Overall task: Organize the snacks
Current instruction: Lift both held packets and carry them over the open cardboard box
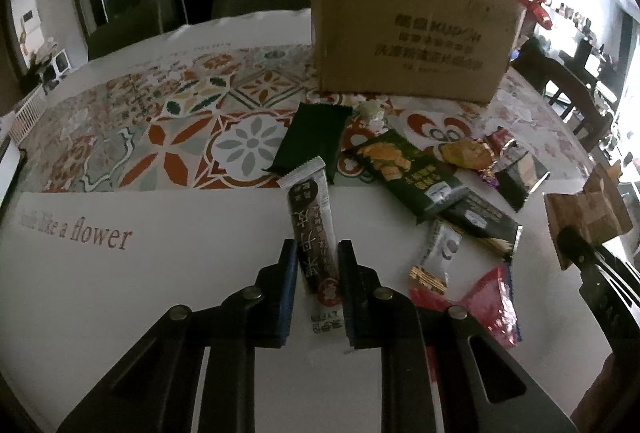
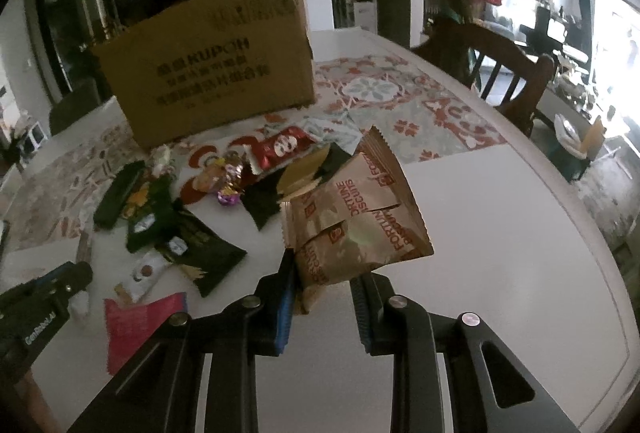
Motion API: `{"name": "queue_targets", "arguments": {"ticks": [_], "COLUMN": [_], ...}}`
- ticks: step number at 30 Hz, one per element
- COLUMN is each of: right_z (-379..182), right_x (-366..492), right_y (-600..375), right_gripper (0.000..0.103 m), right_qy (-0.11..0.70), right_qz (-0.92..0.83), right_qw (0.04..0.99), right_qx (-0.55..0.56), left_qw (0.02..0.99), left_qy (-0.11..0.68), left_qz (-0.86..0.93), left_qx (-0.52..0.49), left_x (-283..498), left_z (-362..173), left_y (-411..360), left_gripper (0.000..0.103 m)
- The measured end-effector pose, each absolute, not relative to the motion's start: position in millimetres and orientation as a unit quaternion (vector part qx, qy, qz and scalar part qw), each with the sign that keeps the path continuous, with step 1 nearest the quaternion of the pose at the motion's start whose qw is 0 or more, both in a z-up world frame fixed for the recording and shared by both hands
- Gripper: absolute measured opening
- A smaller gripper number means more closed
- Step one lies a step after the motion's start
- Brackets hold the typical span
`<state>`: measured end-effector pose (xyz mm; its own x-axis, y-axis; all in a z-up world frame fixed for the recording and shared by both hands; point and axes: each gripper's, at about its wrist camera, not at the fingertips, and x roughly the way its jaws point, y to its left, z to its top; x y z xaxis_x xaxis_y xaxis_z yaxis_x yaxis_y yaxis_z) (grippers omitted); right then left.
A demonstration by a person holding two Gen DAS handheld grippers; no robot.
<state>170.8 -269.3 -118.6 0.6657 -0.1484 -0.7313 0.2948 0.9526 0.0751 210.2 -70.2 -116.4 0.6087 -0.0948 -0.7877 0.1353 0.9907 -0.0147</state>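
Gripping a slim brown-and-white snack stick near its lower end, the left gripper is pinched tight, the wrapper reaching toward the cardboard box. The right gripper is clamped on a cluster of brown fortune biscuit packets, held up off the table on the near side of that box. Between the box and both grippers lies a loose heap of snacks: a dark green bar, a red packet close to the box, and a pink pouch farthest from it.
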Motion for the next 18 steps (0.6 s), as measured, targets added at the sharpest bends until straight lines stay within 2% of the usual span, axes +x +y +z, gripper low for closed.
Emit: {"name": "queue_targets", "arguments": {"ticks": [18], "right_z": [-62], "right_x": [136], "right_y": [-247], "right_gripper": [0.027], "right_qy": [0.304], "right_qz": [-0.044], "right_qw": [0.948], "right_qx": [0.080], "left_qw": [0.934], "left_qy": [0.325], "left_qz": [-0.140], "left_qx": [0.053], "left_x": [170], "left_z": [-35], "left_y": [-82], "left_gripper": [0.020]}}
